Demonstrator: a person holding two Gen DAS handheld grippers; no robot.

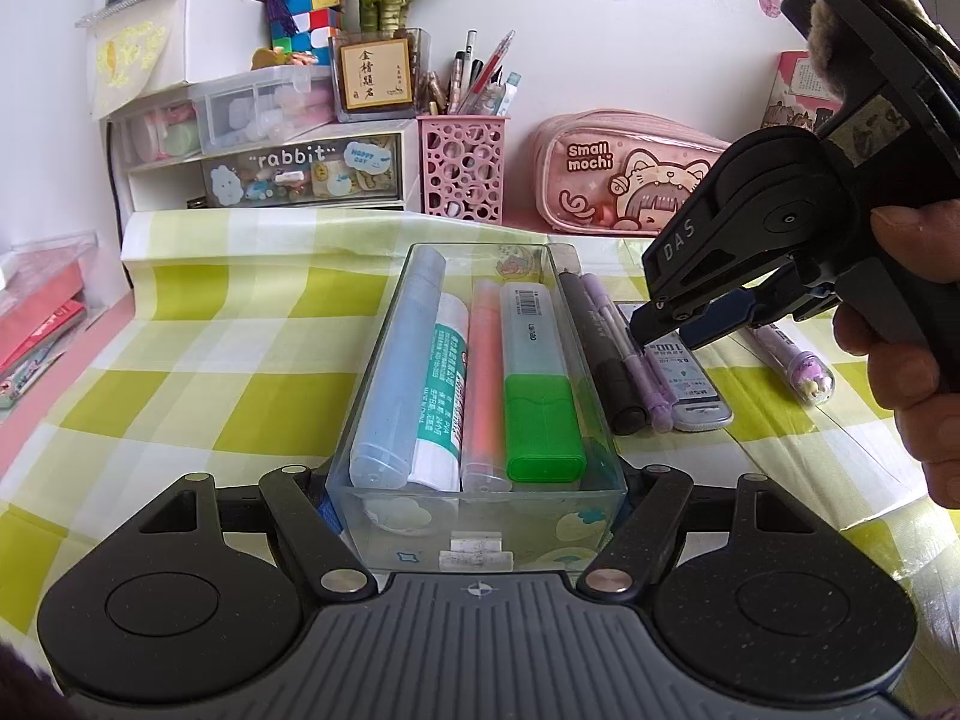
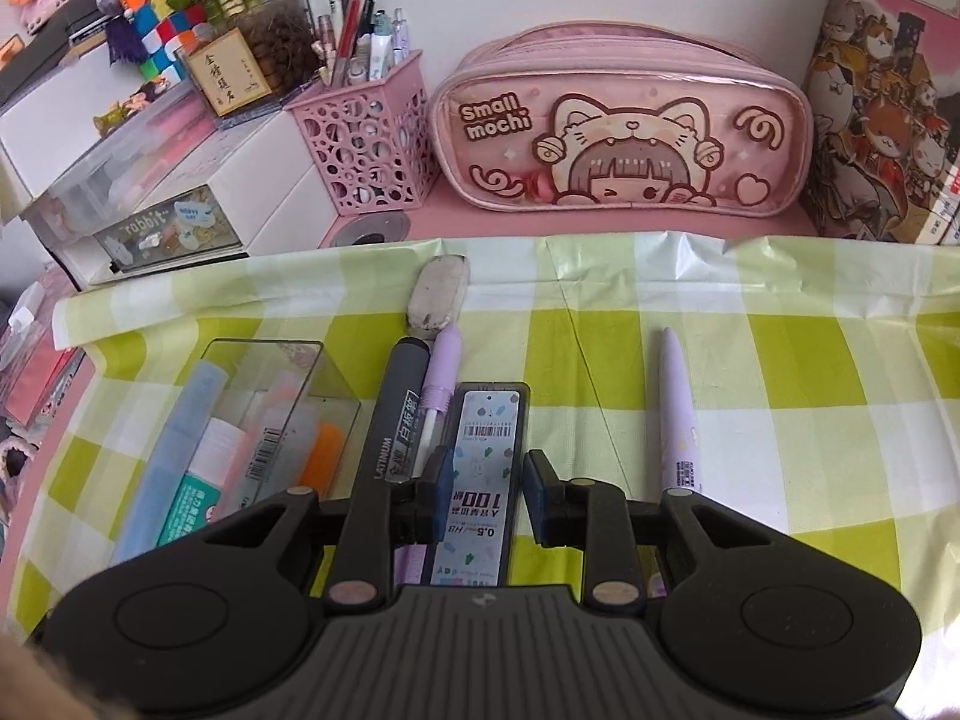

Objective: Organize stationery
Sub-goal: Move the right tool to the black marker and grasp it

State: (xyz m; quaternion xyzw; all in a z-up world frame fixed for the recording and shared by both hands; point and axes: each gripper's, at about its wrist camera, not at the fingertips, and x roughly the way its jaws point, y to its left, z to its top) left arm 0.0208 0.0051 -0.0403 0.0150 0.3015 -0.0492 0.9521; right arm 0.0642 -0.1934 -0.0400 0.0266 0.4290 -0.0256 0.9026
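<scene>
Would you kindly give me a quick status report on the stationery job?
Left gripper shut on clear tray. Right gripper open, straddling lead case, not gripping. Black marker and purple pen crowd its left.

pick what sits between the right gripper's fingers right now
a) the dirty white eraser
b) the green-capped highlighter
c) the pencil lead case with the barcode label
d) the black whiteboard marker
c: in the right wrist view the right gripper straddles the pencil lead case lying on the checked cloth, one pad on either side with a gap showing on the right.
</scene>
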